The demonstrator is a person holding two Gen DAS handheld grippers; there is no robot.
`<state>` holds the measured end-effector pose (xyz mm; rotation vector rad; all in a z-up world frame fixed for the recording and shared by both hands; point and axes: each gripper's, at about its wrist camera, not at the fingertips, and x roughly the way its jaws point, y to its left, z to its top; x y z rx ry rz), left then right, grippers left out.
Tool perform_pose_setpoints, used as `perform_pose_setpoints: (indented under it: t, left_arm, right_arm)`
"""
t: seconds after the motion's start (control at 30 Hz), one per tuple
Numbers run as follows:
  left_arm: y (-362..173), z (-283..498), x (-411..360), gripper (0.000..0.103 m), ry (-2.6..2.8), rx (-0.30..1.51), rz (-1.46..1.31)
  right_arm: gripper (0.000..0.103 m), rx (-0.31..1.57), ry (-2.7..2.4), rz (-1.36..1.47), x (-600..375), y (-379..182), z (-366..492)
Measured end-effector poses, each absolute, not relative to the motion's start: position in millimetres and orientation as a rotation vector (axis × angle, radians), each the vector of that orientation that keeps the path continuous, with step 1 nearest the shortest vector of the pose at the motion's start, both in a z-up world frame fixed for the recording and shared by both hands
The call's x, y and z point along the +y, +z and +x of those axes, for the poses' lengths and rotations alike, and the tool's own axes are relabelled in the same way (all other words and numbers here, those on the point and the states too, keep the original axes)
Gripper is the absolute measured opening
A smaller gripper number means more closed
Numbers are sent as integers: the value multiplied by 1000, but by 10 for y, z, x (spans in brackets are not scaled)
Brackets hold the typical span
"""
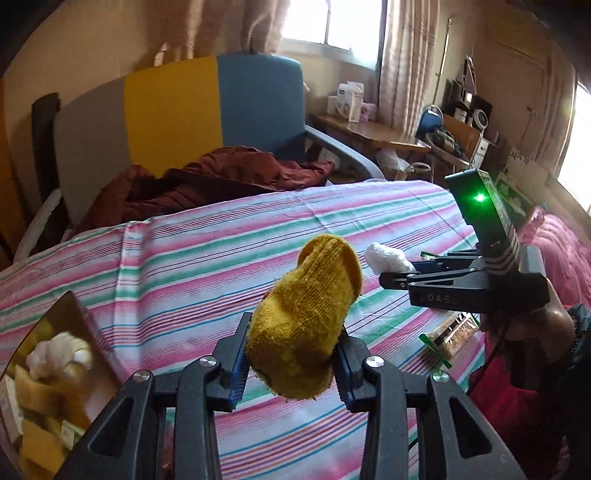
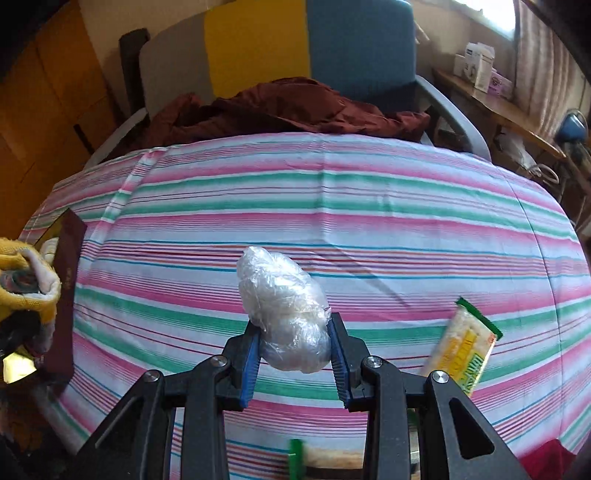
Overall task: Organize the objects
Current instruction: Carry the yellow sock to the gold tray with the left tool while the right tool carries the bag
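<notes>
Mustard-yellow knitted sock, rolled, clamped between the blue pads of the left tongs, raised above the striped bedsheet. Crumpled clear plastic bag bundle, pinched at its lower part between the pads of the right tongs, likewise held over the sheet; same bundle visible from the left wrist view at the tip of the right tongs.

Snack packet with green ends lying flat on the sheet just right of the right tongs, near the sheet's right-hand edge; second green-edged packet partly hidden beneath the tongs at the near edge. Dark maroon box with gold interior at the left edge of the bed, holding pale and yellow rolled items; contents blurred.

Broad central band of sheet open between the maroon box on the left and the snack packet on the right, running to the far edge. Maroon garment heaped just beyond that far edge, against a grey, yellow and blue headboard panel. Wooden table with white boxes further back right, under the curtained window.
</notes>
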<state>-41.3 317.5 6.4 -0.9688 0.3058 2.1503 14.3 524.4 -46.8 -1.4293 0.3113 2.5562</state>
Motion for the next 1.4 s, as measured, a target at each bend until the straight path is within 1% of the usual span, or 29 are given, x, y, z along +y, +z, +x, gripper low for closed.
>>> perform_pose_setpoints:
  t: [0.2, 0.5, 0.67, 0.9, 1.17, 1.4]
  left_arm:
    - [121, -346, 2861, 38, 2179, 270, -960]
    - [181, -279, 2387, 38, 2215, 192, -961]
    - [185, -312, 1893, 38, 2271, 117, -978]
    - [31, -384, 1041, 38, 2418, 15, -1060]
    - [-164, -299, 370, 38, 2533, -32, -1135]
    - [-282, -182, 186, 38, 2560, -36, -1180]
  right_arm:
    - [34, 277, 2616, -1421, 4831, -336, 59]
    - [34, 302, 2716, -1402, 4259, -173, 41]
    - [34, 338, 2792, -1397, 3905, -90, -27]
    - [34, 344, 2930, -1428, 3230, 8, -215]
    - [35, 226, 3092, -1507, 2319, 98, -447]
    - [35, 166, 3117, -1592, 1917, -2, -554]
